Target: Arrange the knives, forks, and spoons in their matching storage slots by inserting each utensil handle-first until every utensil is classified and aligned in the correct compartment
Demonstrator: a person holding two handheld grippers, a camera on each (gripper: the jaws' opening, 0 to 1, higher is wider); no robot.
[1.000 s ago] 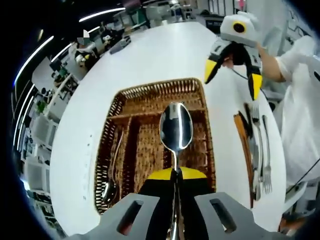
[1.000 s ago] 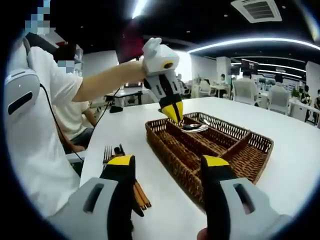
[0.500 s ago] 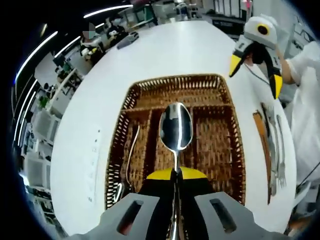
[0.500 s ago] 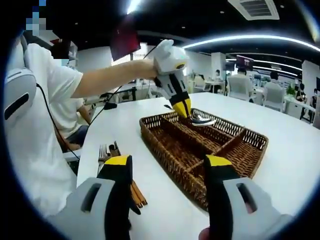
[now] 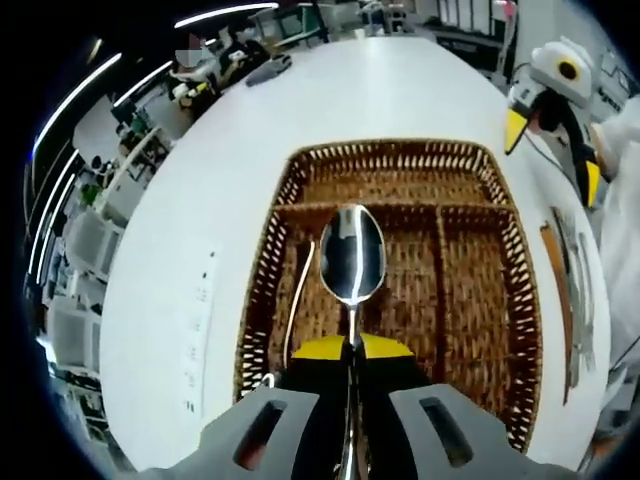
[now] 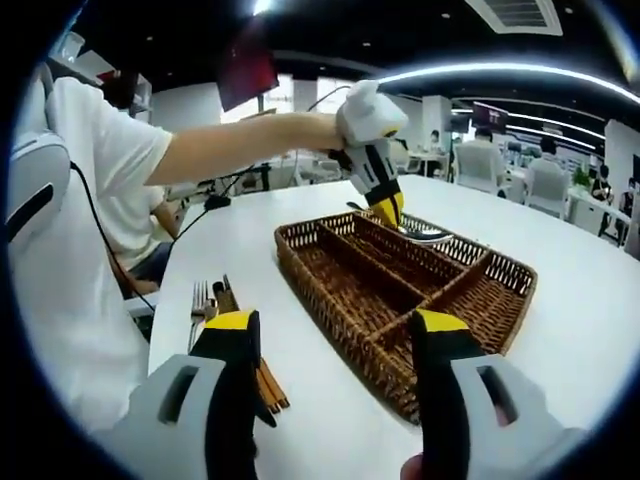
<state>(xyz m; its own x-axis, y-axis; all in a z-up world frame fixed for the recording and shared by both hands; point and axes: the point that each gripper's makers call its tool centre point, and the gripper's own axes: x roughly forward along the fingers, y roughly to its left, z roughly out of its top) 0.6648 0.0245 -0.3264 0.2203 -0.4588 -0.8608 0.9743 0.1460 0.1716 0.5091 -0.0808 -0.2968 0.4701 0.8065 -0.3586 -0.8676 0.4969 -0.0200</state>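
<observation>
place: open-plan office | cues: white tables (image 6: 600, 290); seated people (image 6: 490, 175); strip ceiling lights (image 6: 500, 75); ceiling air vent (image 6: 522, 12)

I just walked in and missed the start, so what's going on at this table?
A person is sorting cutlery into a wicker tray. The left tongs grip a spoon above the tray, where another spoon already lies in one long slot. The right tongs are open and empty. Forks and other utensils wait on the white table.

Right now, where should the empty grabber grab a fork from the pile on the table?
Probably by its handle. The fork lies flat on the white table beside other utensils, so the right gripper, jaws open, should come from above and pinch the handle across its narrow width.
</observation>
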